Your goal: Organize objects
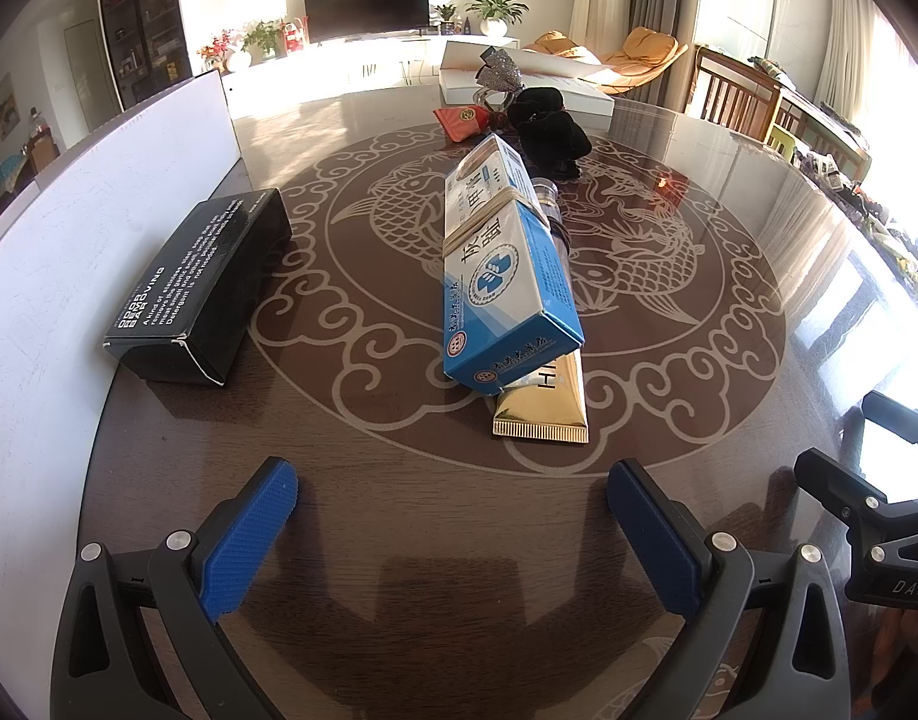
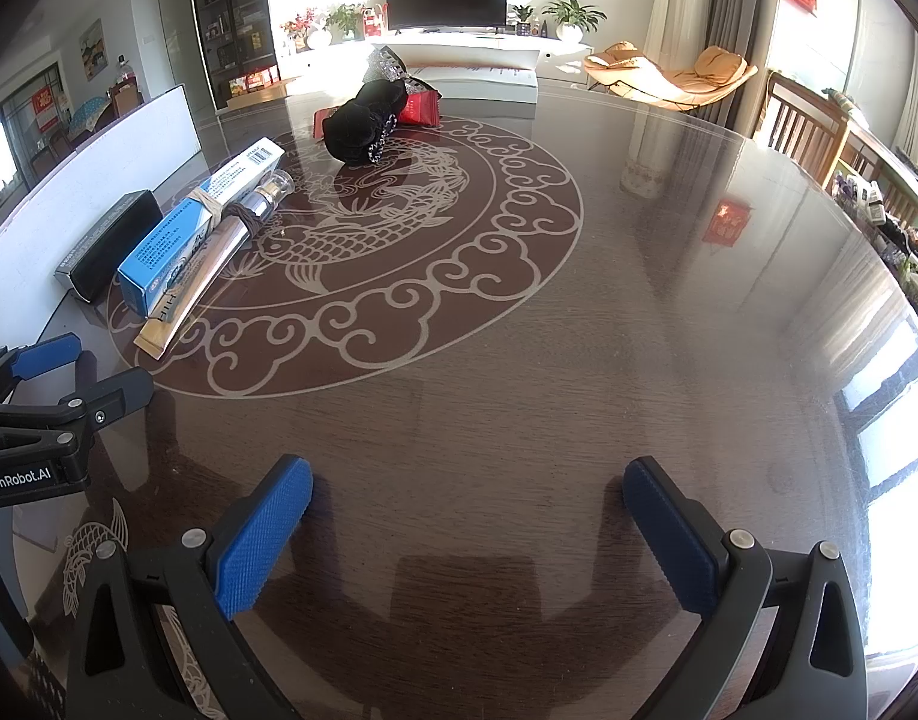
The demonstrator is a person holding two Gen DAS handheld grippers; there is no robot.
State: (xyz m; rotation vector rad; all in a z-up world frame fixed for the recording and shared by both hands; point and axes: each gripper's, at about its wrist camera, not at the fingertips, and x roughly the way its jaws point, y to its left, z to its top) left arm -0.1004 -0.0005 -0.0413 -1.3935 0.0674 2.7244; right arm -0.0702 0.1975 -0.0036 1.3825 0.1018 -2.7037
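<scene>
A blue and white medicine box [image 1: 501, 258] with a rubber band lies on a gold tube [image 1: 546, 405] in the middle of the round dark table [image 1: 399, 540]. A black box [image 1: 204, 285] lies to the left by a white board [image 1: 99, 204]. A black velvet pouch [image 1: 549, 126], a red packet [image 1: 459, 120] and a glittery item [image 1: 501, 72] lie farther back. My left gripper [image 1: 453, 507] is open and empty, just short of the tube. My right gripper [image 2: 468, 504] is open and empty over bare table. The box [image 2: 189, 234], tube [image 2: 201, 276] and pouch [image 2: 363, 120] lie to its far left.
A flat white box [image 1: 519, 78] lies at the table's far edge. The right gripper's body [image 1: 867, 504] shows at the right in the left wrist view; the left gripper [image 2: 45, 402] shows at the left in the right wrist view. Wooden chairs [image 2: 801, 120] stand beyond the right rim.
</scene>
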